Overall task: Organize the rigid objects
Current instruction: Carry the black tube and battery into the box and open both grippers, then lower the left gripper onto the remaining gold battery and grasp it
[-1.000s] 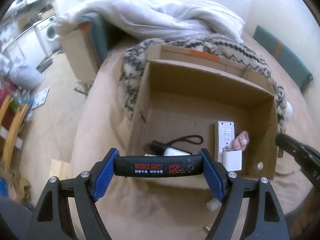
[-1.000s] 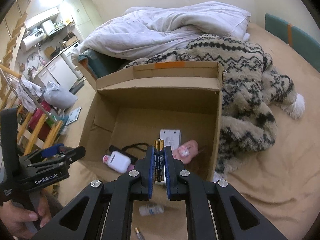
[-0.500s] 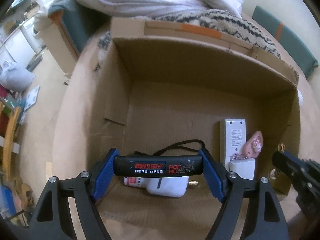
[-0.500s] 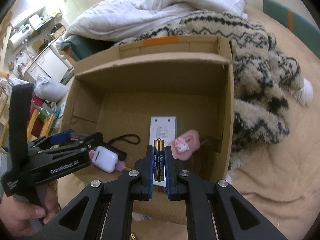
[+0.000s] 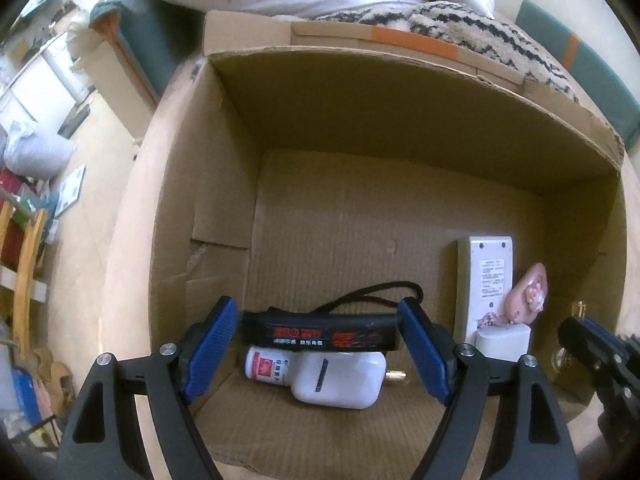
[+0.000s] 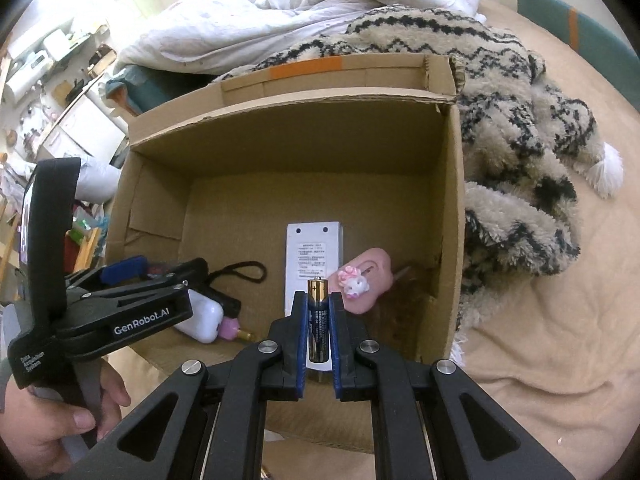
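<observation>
An open cardboard box (image 5: 400, 120) (image 6: 300, 140) sits on the bed. My left gripper (image 5: 318, 316) hangs low inside its near left corner, jaws opening. A black bar with red print (image 5: 320, 334) lies between the blue pads, with a small gap at its left end. Under it are a white case (image 5: 340, 384) and a small white bottle (image 5: 266, 368). My right gripper (image 6: 319, 300) is shut on an upright battery (image 6: 319, 320) over the near wall. Beyond it lie a white remote (image 6: 313, 252) and a pink toy (image 6: 366, 284).
A white charger block (image 5: 504, 342) stands at the remote's near end, and a black strap (image 5: 376, 292) loops behind the bar. A patterned fleece blanket (image 6: 520, 160) presses against the box's right wall, with a white duvet (image 6: 300, 8) behind. A hand (image 6: 52, 432) holds the left gripper.
The left gripper moved from the box's near edge down into it, and a gap has appeared between its left pad and the bar. The right gripper sank a little with the battery.
</observation>
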Motion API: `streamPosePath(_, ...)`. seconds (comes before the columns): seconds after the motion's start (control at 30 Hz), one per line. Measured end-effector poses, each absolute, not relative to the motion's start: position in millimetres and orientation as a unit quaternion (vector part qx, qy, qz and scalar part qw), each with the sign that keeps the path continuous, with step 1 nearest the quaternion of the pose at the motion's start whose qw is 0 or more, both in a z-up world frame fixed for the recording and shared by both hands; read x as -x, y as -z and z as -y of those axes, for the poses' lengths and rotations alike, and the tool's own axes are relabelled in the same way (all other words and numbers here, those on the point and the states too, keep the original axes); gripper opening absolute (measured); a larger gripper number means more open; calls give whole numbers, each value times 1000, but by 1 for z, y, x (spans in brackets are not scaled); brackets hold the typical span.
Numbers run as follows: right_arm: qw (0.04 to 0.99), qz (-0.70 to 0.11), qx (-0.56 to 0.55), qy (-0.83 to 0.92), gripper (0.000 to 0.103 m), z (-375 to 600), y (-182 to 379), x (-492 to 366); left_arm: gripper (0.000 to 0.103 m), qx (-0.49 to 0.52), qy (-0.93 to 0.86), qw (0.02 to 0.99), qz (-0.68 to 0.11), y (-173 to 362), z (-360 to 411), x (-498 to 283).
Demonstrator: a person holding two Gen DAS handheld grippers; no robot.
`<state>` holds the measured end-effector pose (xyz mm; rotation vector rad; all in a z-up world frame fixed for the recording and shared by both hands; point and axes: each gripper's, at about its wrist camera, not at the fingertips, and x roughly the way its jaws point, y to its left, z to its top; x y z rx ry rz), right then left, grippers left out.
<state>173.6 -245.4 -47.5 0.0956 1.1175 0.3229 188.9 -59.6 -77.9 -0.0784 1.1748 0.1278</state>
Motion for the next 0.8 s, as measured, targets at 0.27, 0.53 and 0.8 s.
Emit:
streamPosePath(0.27,840,-516,-64,-154,12,252,41,-173,101,16,-55,841,-539,68,69,-186)
streamPosePath(0.53,858,-482,-84,-159,74,258,22,-166,101,36,-62,840,-537,58,58,-179)
streamPosePath(0.8,854,-484,-113,-153,81,268,19,-163,101,53,-53,844,-531,42,55,-159)
